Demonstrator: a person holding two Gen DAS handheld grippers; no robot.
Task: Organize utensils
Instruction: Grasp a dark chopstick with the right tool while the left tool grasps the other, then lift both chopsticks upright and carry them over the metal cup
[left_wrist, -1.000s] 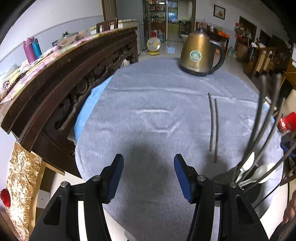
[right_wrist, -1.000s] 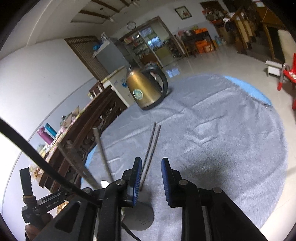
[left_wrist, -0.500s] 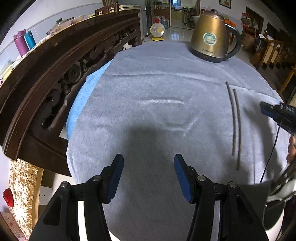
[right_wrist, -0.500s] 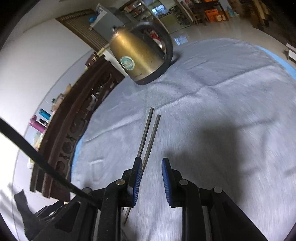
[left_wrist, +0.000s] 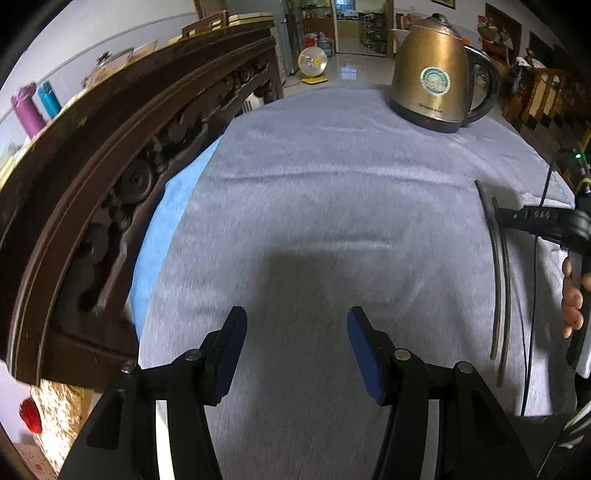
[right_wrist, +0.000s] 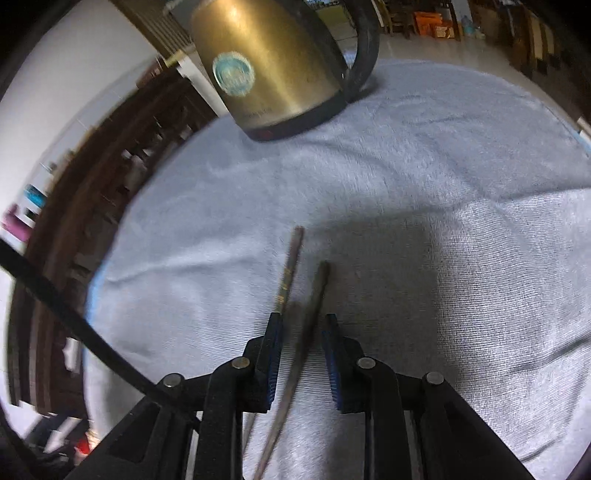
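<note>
Two dark chopsticks (left_wrist: 499, 280) lie side by side on the grey cloth (left_wrist: 332, 206), at the right of the left wrist view. In the right wrist view the right gripper (right_wrist: 302, 326) is low over them, jaws partly open: one chopstick (right_wrist: 312, 306) runs between the fingertips and the other (right_wrist: 289, 269) passes under the left finger. Nothing is gripped. The left gripper (left_wrist: 293, 325) is wide open and empty above bare cloth, well left of the chopsticks. The right gripper's body shows at the right edge of the left wrist view (left_wrist: 535, 218).
A gold electric kettle (left_wrist: 432, 92) stands at the far side of the cloth, also close ahead in the right wrist view (right_wrist: 266, 66). A dark carved wooden sideboard (left_wrist: 92, 177) borders the table on the left. A black cable (right_wrist: 74, 325) crosses the right wrist view's left side.
The right gripper has moved forward and down over the chopsticks, so one now lies between its fingers. The left gripper has shifted forward; the utensil holder has dropped out of its view.
</note>
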